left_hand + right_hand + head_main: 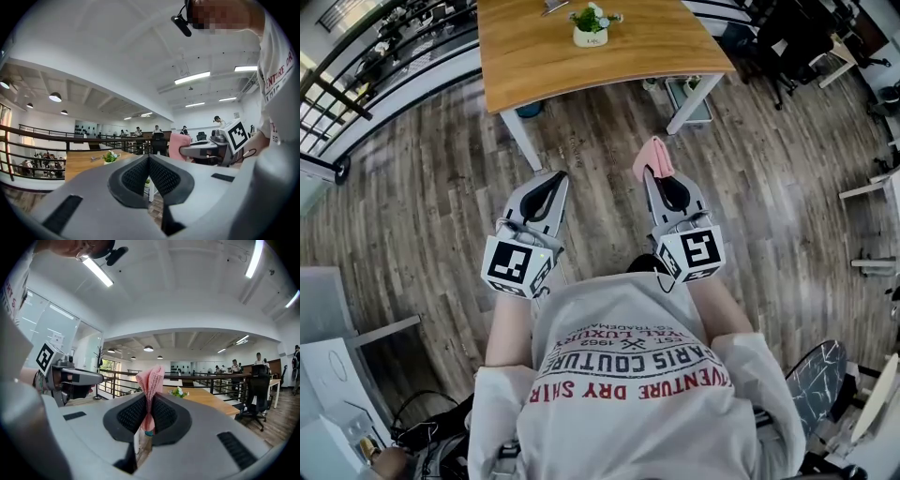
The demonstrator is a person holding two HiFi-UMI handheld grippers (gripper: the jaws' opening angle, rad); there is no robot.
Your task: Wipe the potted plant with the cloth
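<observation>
A small potted plant (590, 25) in a white pot stands on the wooden table (534, 56) far ahead; it also shows small in the left gripper view as the plant (110, 157) and in the right gripper view as the plant (178, 392). My right gripper (656, 171) is shut on a pink cloth (650, 156), which sticks up between its pads (151, 380). My left gripper (553, 180) is shut with nothing in it, level beside the right one. Both grippers hang over the floor, well short of the table.
The wooden table stands on white legs (520, 141) over a plank floor. A black railing (356, 66) runs along the left. Office chairs (797, 37) stand at the far right. A small bin (689, 94) sits under the table.
</observation>
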